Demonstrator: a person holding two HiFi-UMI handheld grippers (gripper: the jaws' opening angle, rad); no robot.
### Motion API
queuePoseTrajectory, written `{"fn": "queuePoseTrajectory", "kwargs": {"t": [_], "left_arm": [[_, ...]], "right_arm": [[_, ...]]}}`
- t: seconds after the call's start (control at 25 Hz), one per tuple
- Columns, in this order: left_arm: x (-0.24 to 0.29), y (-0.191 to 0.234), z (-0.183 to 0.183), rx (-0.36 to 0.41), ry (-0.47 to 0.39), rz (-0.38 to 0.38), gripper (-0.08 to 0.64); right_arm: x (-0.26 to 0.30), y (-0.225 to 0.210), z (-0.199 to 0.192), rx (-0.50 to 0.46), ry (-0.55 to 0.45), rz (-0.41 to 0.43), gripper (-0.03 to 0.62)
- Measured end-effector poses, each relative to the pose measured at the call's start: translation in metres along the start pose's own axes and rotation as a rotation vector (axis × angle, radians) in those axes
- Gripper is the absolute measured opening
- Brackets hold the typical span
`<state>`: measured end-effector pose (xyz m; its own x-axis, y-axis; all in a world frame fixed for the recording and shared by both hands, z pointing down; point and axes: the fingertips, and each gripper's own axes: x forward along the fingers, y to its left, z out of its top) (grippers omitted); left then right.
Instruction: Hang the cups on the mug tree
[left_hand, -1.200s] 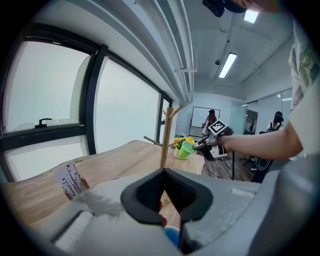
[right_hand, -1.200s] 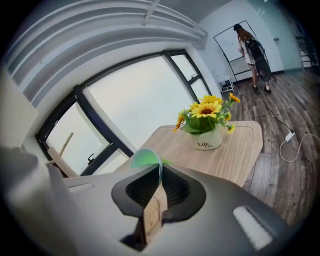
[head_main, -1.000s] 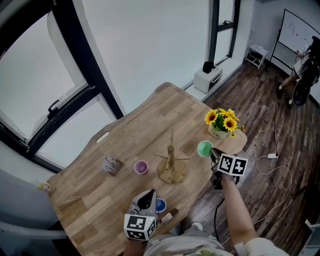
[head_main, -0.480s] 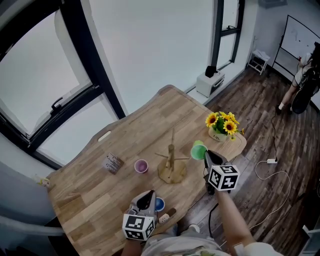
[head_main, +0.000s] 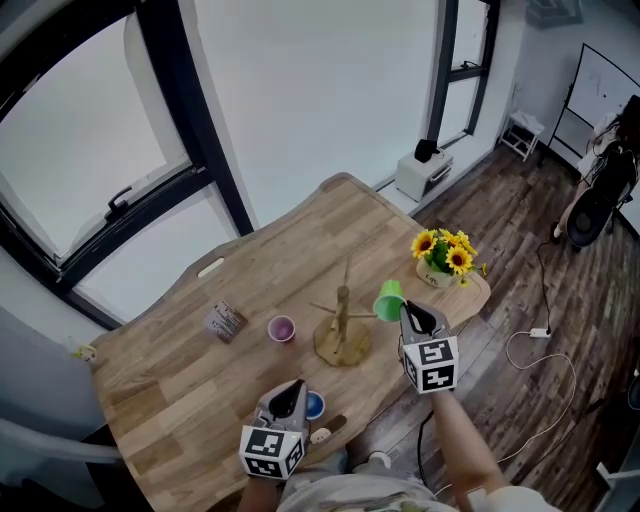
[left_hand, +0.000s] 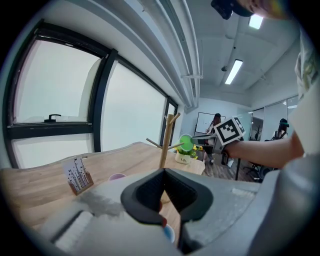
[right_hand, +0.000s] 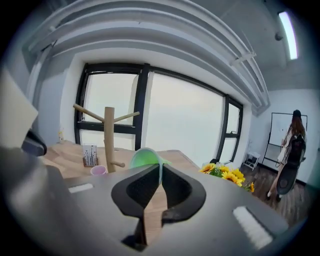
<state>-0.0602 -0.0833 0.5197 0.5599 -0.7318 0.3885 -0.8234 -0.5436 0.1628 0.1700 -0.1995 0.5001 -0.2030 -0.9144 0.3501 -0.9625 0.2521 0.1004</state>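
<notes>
A: Green cup, where is it & how's it look?

B: Green cup (head_main: 388, 300) is up off the surface (head_main: 250, 262), tipped on its side, right at the tip of the mug tree (head_main: 342, 322) peg that points toward the right tongs (head_main: 411, 313). Plain light green, thin wall. Right tongs are clamped on it, w/ the wall pinched btwn both jaws in the right gripper view.

A: On the peg?

B: Can't tell. In the head view, peg tip & cup overlap. In the left gripper view the tip meets the green disc, but touching or just in front? Unclear. No handle visible in any view.

A: Left tongs?

B: Left tongs (head_main: 290, 396) are closed w/ nothing in them, low by the near edge, just beside the blue cup (head_main: 314, 405). The left gripper view cuts most of that cup off behind the tongs' body.

A: Rest?

B: Pink cup (head_main: 281, 328) is upright near the tree's base. Card stand (head_main: 224, 321) is beyond it, print too small to read. Sunflower pot (head_main: 441, 268) sits at the far corner.
</notes>
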Motion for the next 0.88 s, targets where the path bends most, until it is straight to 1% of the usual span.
{"fn": "queuePoseTrajectory", "kwargs": {"t": [0.2,0.32,0.6,0.88], "left_arm": [[-0.005,0.007,0.004,-0.015,-0.019,0.028,0.001],[-0.009,0.01,0.004,-0.022,-0.028,0.044,0.002],[-0.016,0.015,0.003,-0.031,-0.037,0.07,0.002],[-0.023,0.024,0.005,-0.038,-0.042,0.094,0.0]], "right_arm": [[0.0,0.005,0.008,-0.114,-0.003,0.0,0.018],[0.002,0.007,0.013,-0.161,-0.008,0.0,0.018],[0.012,0.004,0.029,-0.236,-0.036,-0.018,0.018],[0.02,0.003,0.051,-0.273,-0.061,-0.027,0.018]]}}
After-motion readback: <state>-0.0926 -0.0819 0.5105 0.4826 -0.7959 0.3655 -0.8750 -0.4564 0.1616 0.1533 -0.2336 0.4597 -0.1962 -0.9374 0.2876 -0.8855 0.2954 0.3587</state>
